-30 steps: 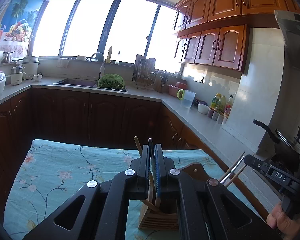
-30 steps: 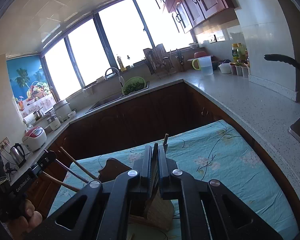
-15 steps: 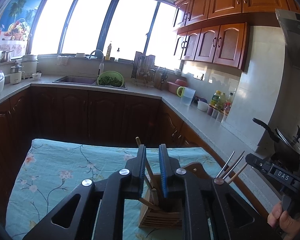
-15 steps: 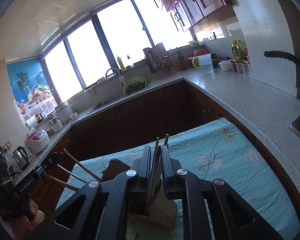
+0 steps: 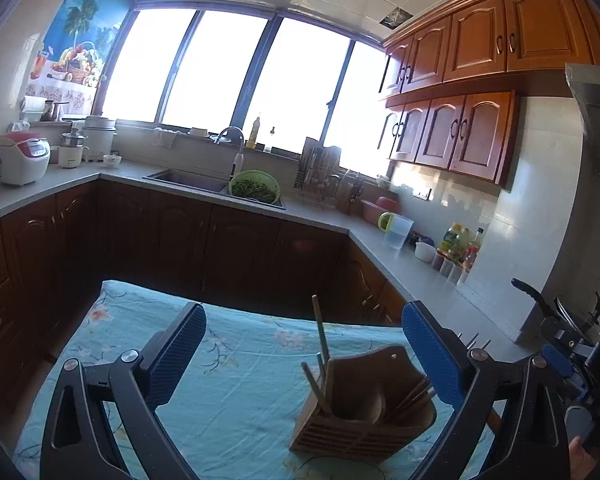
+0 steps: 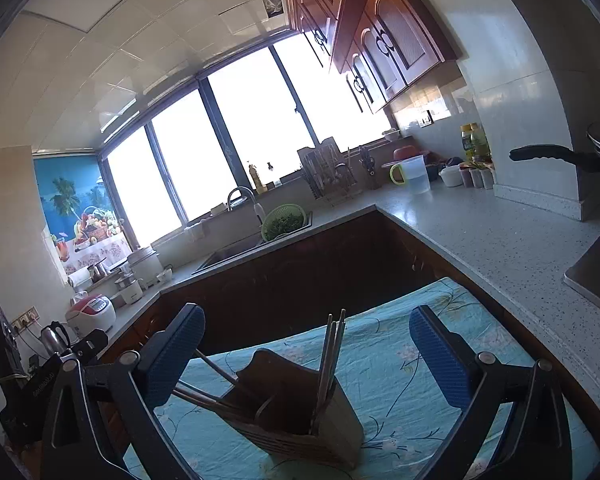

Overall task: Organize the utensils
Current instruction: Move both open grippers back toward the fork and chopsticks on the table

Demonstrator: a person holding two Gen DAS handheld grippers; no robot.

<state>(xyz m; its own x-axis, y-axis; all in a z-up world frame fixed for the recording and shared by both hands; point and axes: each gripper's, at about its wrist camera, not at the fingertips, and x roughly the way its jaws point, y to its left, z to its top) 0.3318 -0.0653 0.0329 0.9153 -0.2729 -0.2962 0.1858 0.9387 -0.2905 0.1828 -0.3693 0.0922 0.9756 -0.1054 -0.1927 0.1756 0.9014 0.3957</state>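
**Utensil holder on worktop, both claws spread**

Item: wooden utensil holder (image 5: 364, 416), standing on the worktop's floral turquoise cloth (image 5: 236, 364), between and ahead of the left claw's (image 5: 304, 360) blue pads. Contents: chopsticks (image 6: 330, 356) upright in one compartment, more leaning aside in another. Left claw: jaws wide apart, holding nothing. Right claw (image 6: 308, 356): likewise agape, empty, holder between its pads.
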